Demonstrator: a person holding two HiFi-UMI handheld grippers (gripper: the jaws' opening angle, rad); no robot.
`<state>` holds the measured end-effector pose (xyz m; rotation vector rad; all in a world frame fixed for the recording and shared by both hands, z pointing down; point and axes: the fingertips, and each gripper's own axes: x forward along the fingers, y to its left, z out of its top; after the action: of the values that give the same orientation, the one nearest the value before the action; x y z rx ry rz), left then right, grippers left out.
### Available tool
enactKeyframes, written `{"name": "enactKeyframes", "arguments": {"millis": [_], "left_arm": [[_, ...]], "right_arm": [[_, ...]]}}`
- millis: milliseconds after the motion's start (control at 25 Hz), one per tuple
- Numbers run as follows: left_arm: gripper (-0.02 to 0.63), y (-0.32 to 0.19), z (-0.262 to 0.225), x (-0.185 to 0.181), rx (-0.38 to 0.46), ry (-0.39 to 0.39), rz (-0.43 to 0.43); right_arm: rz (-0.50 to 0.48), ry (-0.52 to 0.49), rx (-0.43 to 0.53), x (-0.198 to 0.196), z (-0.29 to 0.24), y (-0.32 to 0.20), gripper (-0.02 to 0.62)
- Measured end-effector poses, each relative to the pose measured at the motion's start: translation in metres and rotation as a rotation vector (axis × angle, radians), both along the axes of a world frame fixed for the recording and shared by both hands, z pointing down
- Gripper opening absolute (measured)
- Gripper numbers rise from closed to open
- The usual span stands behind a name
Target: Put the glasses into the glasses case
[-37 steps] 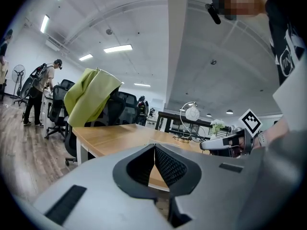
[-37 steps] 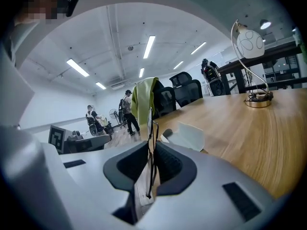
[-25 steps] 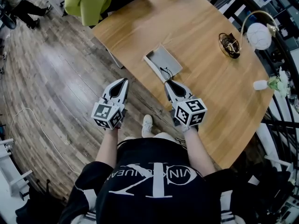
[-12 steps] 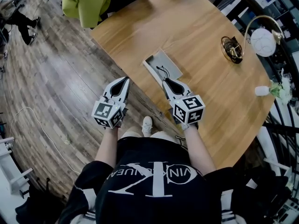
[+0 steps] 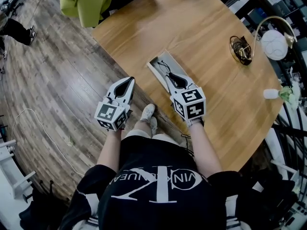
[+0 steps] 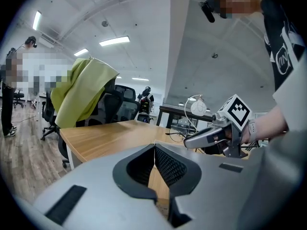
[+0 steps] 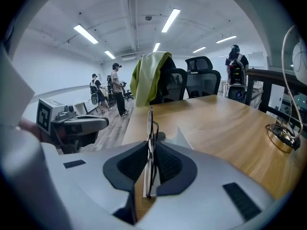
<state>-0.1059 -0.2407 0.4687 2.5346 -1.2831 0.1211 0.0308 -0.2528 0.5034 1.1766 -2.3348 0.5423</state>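
Note:
The open grey glasses case (image 5: 163, 62) lies near the front edge of the wooden table (image 5: 201, 28). My right gripper (image 5: 173, 76) hovers over the case's near end, shut on the thin black-framed glasses (image 5: 164, 69). In the right gripper view the glasses (image 7: 150, 128) stand edge-on between the pads, with the case (image 7: 184, 137) just beyond the jaws. My left gripper (image 5: 128, 81) hangs off the table over the floor, left of the case, shut with nothing in it. In the left gripper view its jaws (image 6: 154, 148) meet.
A brass wire dish (image 5: 239, 49) and a white globe lamp (image 5: 277, 37) stand at the table's far right, with a small white object (image 5: 269, 94) near the edge. A green jacket (image 5: 88, 1) hangs over a chair behind the table. People stand far off (image 7: 115, 87).
My right gripper has carried the glasses forward and left, from the table's edge to above the case. The left gripper has hardly moved.

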Motion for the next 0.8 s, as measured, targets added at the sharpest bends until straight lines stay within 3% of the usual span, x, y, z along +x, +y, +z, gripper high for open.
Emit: {"name": "enactKeyframes", "arguments": {"millis": [800], "left_arm": [[0.018,-0.052,0.011,-0.004,-0.028,0.024,0.022]], "right_arm": [[-0.054,0.183,-0.111,-0.009,0.037,-0.037,0.057]]}}
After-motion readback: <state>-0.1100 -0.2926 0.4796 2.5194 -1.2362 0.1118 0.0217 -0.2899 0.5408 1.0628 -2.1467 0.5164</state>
